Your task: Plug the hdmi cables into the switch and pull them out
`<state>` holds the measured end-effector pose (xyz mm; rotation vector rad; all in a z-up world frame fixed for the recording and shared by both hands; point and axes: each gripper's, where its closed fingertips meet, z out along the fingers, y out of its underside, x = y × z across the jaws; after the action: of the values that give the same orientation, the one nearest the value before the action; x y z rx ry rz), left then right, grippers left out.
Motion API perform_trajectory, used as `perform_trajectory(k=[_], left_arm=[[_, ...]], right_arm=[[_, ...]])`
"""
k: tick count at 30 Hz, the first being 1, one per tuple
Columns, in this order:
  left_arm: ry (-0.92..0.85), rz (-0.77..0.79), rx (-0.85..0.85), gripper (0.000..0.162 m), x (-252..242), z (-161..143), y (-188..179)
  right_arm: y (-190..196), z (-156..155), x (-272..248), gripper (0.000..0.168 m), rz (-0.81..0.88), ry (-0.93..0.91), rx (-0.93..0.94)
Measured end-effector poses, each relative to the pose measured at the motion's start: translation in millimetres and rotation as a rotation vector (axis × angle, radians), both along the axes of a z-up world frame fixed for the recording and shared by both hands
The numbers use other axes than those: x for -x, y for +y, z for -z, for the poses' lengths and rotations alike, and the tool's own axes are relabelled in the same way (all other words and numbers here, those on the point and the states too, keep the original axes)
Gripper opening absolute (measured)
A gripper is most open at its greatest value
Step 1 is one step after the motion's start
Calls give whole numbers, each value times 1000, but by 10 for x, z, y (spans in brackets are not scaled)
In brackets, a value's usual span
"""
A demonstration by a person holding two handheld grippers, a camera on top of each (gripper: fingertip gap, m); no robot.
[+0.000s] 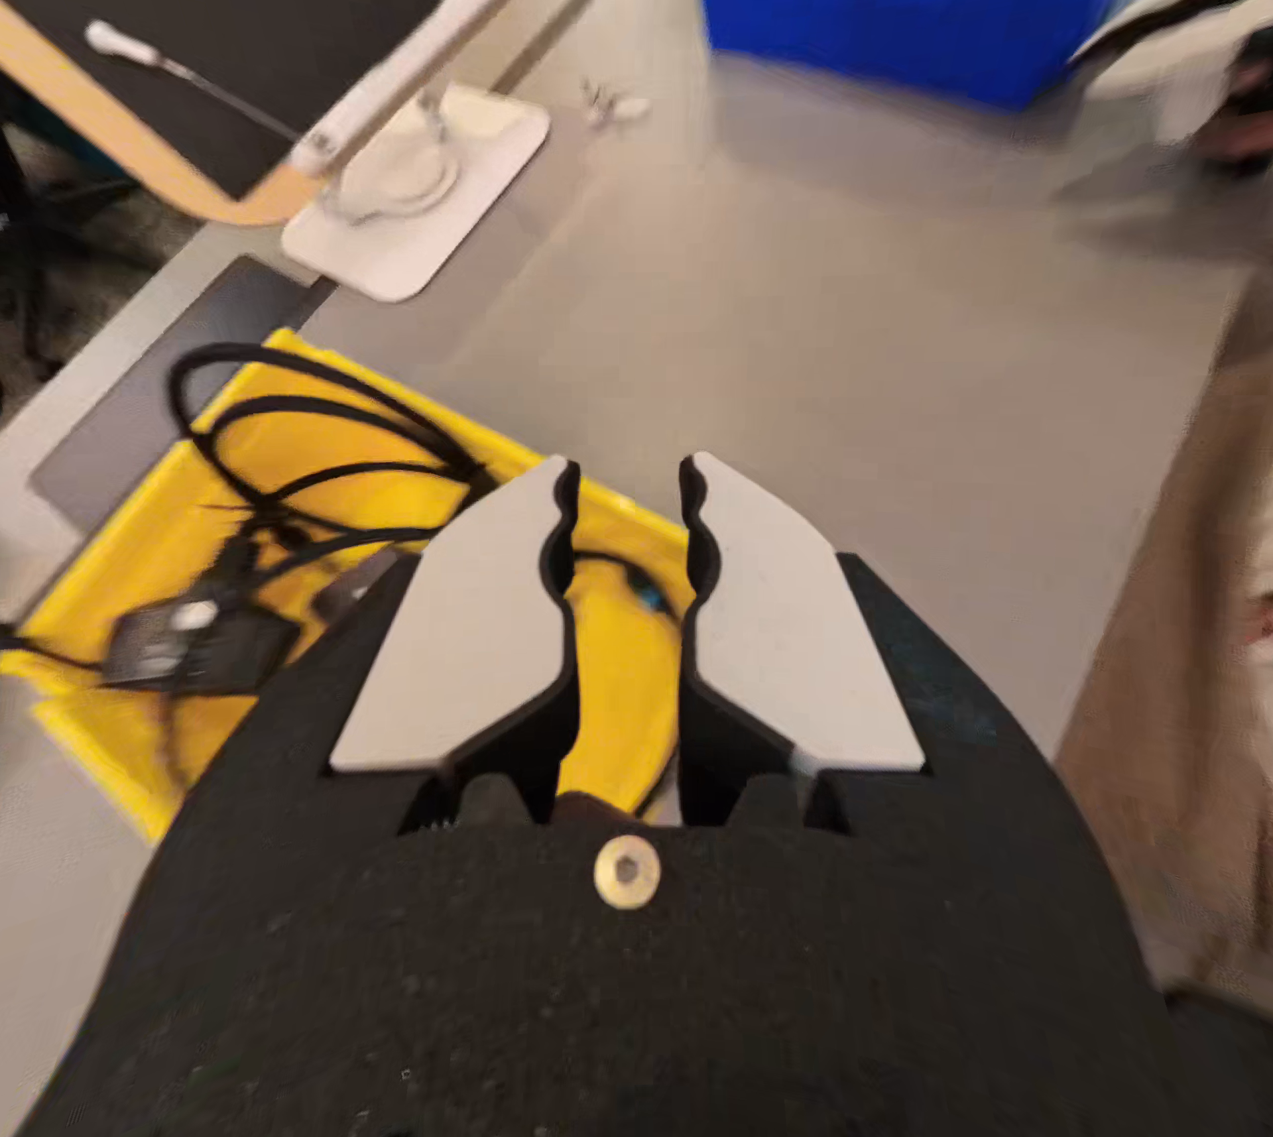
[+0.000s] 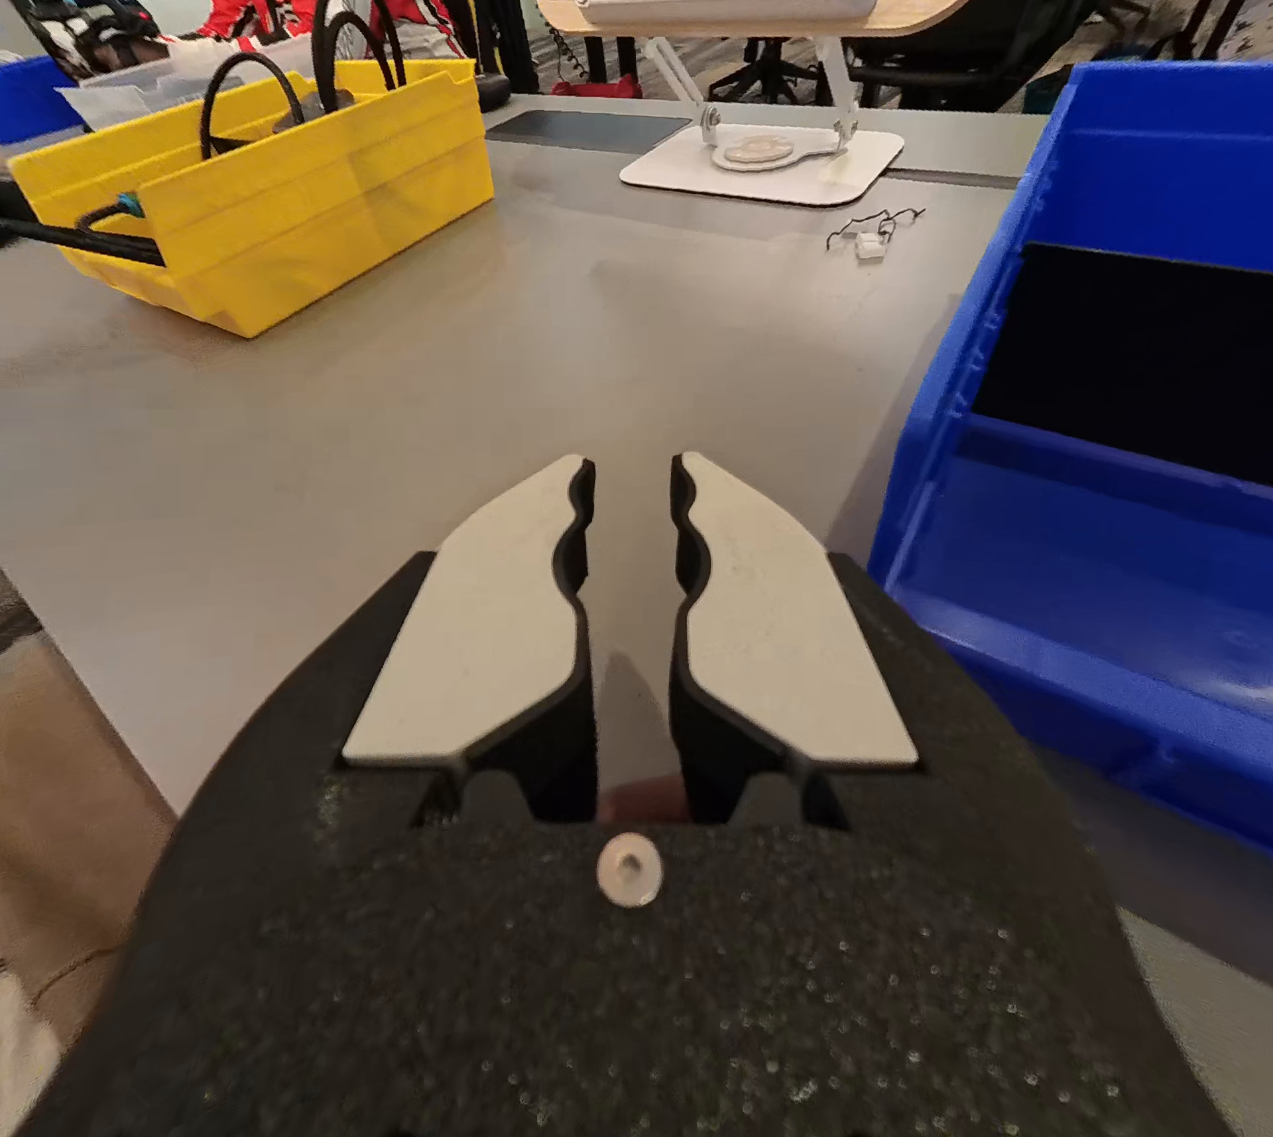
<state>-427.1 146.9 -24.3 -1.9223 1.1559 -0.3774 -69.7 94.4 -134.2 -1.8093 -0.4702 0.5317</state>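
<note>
On a grey surface (image 2: 482,415), black cables (image 1: 310,429) and a dark switch (image 1: 193,649) lie in a yellow bin (image 1: 124,553). The left claw (image 1: 628,470) hovers over it, spread and empty; the right claw (image 2: 630,467), likewise, waits apart. Nothing is plugged yet; next comes picking a connector.

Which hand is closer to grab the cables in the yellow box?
Left. The left gripper hangs open right over the yellow box holding the black cables; the right gripper sits over bare table, farther away.
</note>
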Motion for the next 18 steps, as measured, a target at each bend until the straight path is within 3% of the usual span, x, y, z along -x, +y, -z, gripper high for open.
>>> perform_trajectory(k=[3, 5, 7, 13, 18], left_arm=[[297, -36, 20, 36, 449, 1, 809], [506, -42, 58, 37, 726, 174, 1269], [595, -40, 164, 37, 870, 417, 1575], [826, -37, 275, 35, 1177, 1044, 2044], [856, -58, 270, 35, 1231, 1197, 2148]], right_arm=[[5, 8, 30, 20, -12, 10, 14], [10, 19, 34, 20, -11, -4, 14], [7, 33, 30, 20, -11, -22, 11], [7, 63, -62, 20, 15, -36, 17], [20, 62, -140, 20, 25, 1, 36]])
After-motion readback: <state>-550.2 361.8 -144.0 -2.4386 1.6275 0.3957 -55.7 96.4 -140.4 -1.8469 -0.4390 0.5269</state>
